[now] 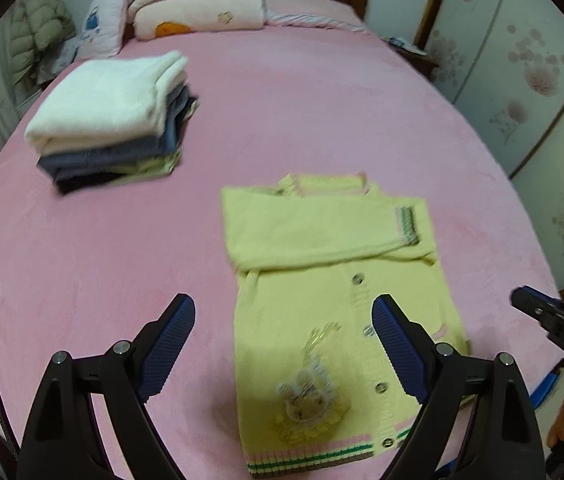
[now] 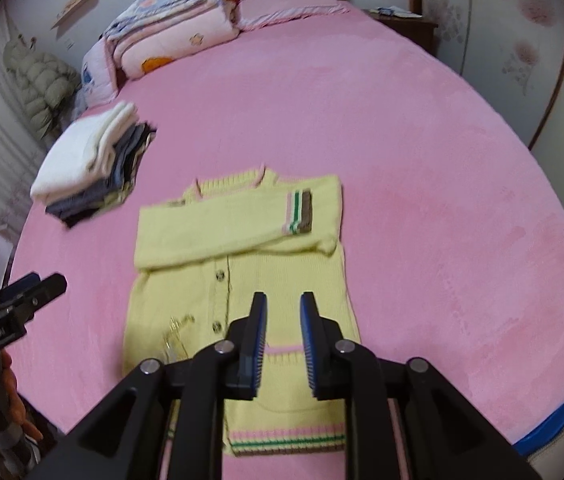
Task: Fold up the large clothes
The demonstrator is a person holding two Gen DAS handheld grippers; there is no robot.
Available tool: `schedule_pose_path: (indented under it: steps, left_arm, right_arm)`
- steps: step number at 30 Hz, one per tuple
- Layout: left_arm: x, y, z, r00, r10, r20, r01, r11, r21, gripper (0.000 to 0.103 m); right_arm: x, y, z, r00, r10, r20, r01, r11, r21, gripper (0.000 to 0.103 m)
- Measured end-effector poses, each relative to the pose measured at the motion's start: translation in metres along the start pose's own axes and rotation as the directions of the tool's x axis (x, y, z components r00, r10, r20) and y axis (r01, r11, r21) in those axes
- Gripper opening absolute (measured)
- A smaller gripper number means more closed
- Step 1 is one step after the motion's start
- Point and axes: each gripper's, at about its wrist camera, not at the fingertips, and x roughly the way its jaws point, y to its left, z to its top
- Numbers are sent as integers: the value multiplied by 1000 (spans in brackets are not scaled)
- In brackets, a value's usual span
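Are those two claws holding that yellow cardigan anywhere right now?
No. The left claw stands wide open, the right claw is narrowly parted with nothing between, and the yellow cardigan lies free on the bed.

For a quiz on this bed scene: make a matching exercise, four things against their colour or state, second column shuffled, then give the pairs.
Things:
1. cardigan
2. pile of clothes
3. left tongs
4. right tongs

States:
A. jaws a narrow gap apart, nothing between
B. yellow, sleeves folded across the chest
C. jaws spread wide, nothing between
D. stacked, white piece on top

Pairs: 1-B, 2-D, 3-C, 4-A
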Motion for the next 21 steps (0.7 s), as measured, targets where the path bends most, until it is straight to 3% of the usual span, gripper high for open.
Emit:
schedule_pose_path:
  steps: [5,8,14,17,21]
  left_arm:
    - [29,11,-39,996,38,-76,-41,999,-35,89]
    - [48,21,-61,988,24,-150,-37,996,-85,89]
    - [75,41,-102,973,20,-229,-61,982,-176,89]
    - [85,45,-118,966,-32,-257,-20,980,-197,89]
    - [96,44,-135,960,-54,-275,3,983,-182,89]
  right_arm:
    - [15,-16,-28,998,18,-57,-20,999,-39,23]
    - [29,-29,-48,994,22,-108,-27,999,-45,24]
    - [51,-52,-77,985,11,-171,-20,998,-52,25]
    - [58,-62,-90,981,17,-193,-27,998,-51,26]
    - [67,-71,-104,976,17,-217,-30,998,-53,36]
